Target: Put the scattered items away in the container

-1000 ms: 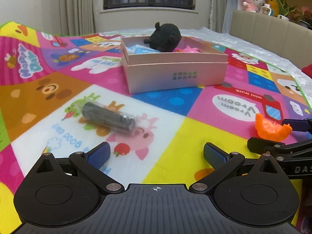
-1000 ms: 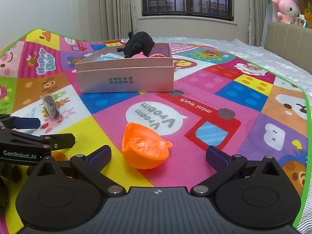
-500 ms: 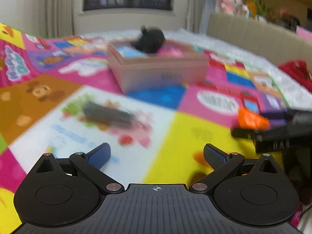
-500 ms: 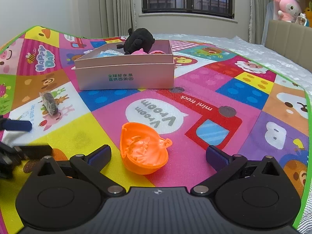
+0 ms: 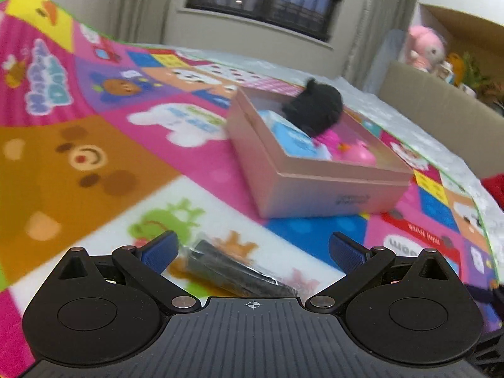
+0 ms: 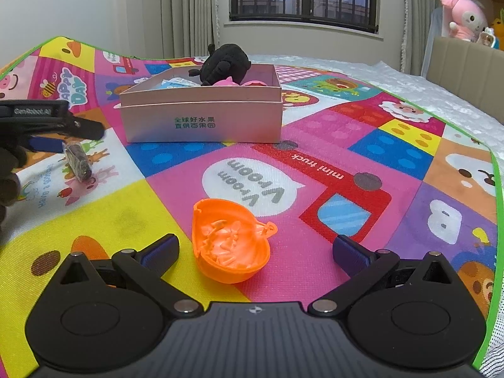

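A pink box [image 5: 315, 186] sits on the play mat and holds a black plush toy [image 5: 315, 110], a blue packet and pink items. It also shows in the right wrist view [image 6: 201, 116]. A dark roll in clear wrap [image 5: 239, 274] lies on the mat between the open fingers of my left gripper [image 5: 252, 249]. The roll also shows in the right wrist view [image 6: 78, 160], under the left gripper [image 6: 63, 132]. An orange shell-shaped toy [image 6: 233, 245] lies between the open fingers of my right gripper [image 6: 255, 249], untouched.
The colourful play mat [image 6: 346, 145] covers the surface, with its green edge at the right. A beige headboard [image 5: 441, 119] with plush toys stands at the back right. A window and curtains are behind.
My left gripper has moved forward and left over the wrapped roll, which now lies between its fingers. My right gripper has edged closer to the orange toy.
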Action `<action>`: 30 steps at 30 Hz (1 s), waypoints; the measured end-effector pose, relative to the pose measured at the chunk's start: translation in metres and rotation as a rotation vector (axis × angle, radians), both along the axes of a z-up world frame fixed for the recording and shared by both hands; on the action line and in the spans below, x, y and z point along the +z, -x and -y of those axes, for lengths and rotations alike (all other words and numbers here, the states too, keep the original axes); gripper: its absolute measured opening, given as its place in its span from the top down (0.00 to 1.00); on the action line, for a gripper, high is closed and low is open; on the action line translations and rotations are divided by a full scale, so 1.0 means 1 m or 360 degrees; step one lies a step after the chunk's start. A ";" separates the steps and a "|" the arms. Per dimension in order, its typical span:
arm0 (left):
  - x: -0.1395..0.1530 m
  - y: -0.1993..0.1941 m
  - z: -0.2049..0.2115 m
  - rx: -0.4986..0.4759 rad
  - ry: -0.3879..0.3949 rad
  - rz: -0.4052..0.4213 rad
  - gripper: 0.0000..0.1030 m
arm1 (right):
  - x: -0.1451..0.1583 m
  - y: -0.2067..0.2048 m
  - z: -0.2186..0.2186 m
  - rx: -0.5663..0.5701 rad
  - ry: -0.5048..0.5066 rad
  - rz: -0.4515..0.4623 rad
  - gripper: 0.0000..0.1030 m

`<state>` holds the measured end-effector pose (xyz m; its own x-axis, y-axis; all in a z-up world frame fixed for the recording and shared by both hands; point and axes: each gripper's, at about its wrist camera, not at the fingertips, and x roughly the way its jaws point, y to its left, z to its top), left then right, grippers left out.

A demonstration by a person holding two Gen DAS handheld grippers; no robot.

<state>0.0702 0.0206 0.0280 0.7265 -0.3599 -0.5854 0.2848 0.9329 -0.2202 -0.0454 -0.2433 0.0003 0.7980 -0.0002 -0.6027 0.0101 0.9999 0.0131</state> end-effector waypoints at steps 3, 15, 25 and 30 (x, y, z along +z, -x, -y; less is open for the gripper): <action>-0.005 0.007 0.010 -0.0086 -0.0031 0.0007 0.00 | 0.000 0.000 0.000 0.0001 -0.0003 -0.0004 0.00; -0.019 0.086 0.030 -0.0382 -0.0065 0.0110 0.00 | 0.000 0.000 -0.001 0.0004 -0.0011 -0.0013 0.00; -0.021 0.107 0.031 -0.0186 -0.0106 0.0188 0.00 | 0.011 0.003 0.013 0.0077 -0.0119 -0.0028 0.00; -0.023 0.106 0.034 -0.0179 -0.0147 0.0185 0.00 | 0.026 0.017 0.016 0.0048 -0.0110 0.0068 0.03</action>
<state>-0.0355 -0.0136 0.0053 0.7494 -0.3911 -0.5343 0.4069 0.9086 -0.0944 -0.0623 -0.2590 0.0260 0.8221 0.0648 -0.5656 -0.0222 0.9964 0.0820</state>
